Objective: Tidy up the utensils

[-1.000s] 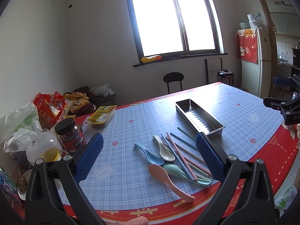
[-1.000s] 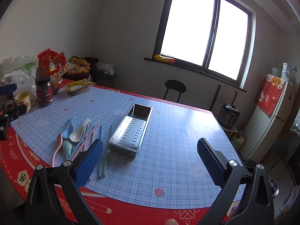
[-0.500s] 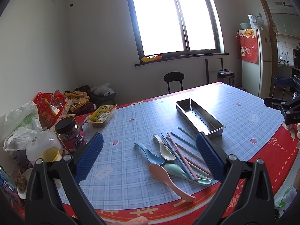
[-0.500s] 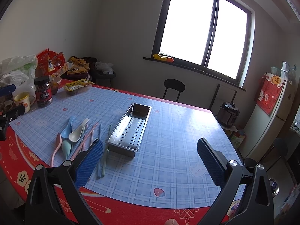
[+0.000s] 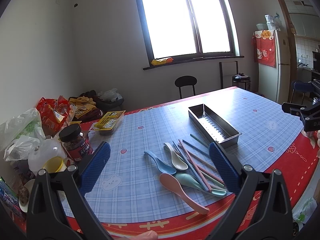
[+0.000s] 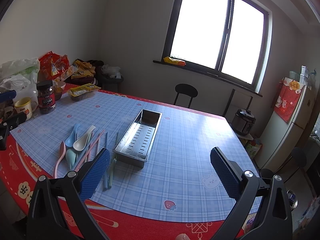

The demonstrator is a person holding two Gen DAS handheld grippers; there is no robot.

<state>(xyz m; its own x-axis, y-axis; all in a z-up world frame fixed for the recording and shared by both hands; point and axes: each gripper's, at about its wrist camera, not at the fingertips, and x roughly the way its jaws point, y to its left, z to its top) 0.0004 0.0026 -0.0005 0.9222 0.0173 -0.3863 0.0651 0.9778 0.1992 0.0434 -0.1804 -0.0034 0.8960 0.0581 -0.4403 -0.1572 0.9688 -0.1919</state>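
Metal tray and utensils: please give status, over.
Left tongs open, right tongs open, both holding nothing. Metal tray empty; spoons and chopsticks loose on the tablecloth beside it. Nothing in the way.

Kitchen-dining rm, bright daylight.
We see a big dark-framed window (image 5: 188,20), blown out white, w/ a yellow item on its sill (image 5: 161,61). Plain pale walls. Black round-seat chair (image 5: 186,84) under the window, behind the table (image 6: 200,140) w/ blue plaid cloth over red. White fridge (image 5: 274,66) at right w/ red cloth; rice cooker (image 6: 244,124) nr it.
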